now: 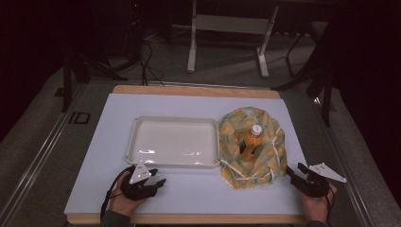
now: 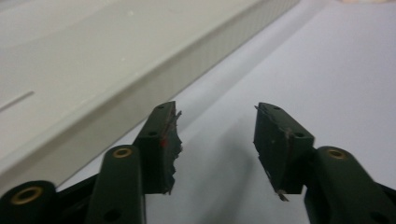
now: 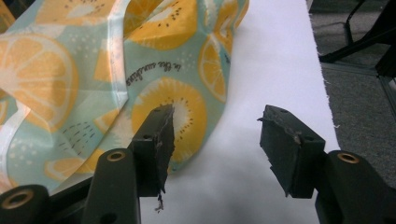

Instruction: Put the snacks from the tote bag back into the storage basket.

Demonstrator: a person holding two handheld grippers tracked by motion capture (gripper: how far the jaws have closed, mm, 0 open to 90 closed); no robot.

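Citrus-printed cloth bag [image 1: 253, 149], teal and orange fabric with a white drawstring, lies crumpled on the white sheet covering the counter [image 1: 189, 194], right of centre in the high view. It is open at the top, and an orange plastic bottle with a white cap [image 1: 252, 141] stands inside it, the cap poking out above the folds. Just left of the bag, nearly touching it, sits a shallow cream rectangular plastic tray [image 1: 135, 142] with nothing in it.

The right gripper [image 1: 294, 174] rests at the lower right of the high view, close beside the bag's lower right edge. In the right gripper view its black fingers [image 3: 156, 140] are spread apart, with bare white sheet between them; the orange-slice print of the bag [image 3: 116, 70] lies beyond the finger on the picture's left, and whether that finger touches the cloth I cannot tell.

The left gripper [image 1: 156, 178] sits at the lower left of the high view, just below the tray's near rim. In the left gripper view its fingers [image 2: 161, 140] are likewise spread, holding nothing, and the tray's wall [image 2: 140, 88] runs diagonally across the upper left.
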